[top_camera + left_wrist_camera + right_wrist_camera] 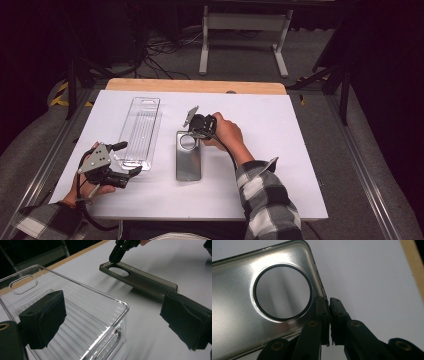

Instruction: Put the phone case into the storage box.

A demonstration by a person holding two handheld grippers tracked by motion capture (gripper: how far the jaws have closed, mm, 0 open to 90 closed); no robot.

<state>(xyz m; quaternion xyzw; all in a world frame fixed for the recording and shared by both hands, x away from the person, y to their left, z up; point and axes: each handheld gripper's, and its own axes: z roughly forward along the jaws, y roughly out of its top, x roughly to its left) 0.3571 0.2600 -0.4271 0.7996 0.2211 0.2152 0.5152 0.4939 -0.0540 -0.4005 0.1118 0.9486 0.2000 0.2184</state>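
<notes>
**Grey case pinched at its rim by the right gripper; left gripper released at the clear tray**

A flat, smoky-grey translucent phone case with a large round cut-out (pixel 188 156) is lying on the white table top (pixel 280 165), near the middle, its cut-out end pointing away from the person. That end is being gripped by the right gripper (pixel 196 134): in the right gripper view the two black jaws are seen clenched on the thin rim of the case (pixel 325 298), just beside the round opening. In the left gripper view the gripped end is seen raised slightly off the table, with a shadow beneath it, while the far end is resting on the surface.

A clear, ribbed plastic tray with an oval hang slot (pixel 139 131) is lying to the left of the case, apart from it. The left gripper (pixel 131 159) is being held at the near end of this tray. Its jaws are standing wide apart, released, with nothing pressed between the pads; the tray's near corner is lying between them.
</notes>
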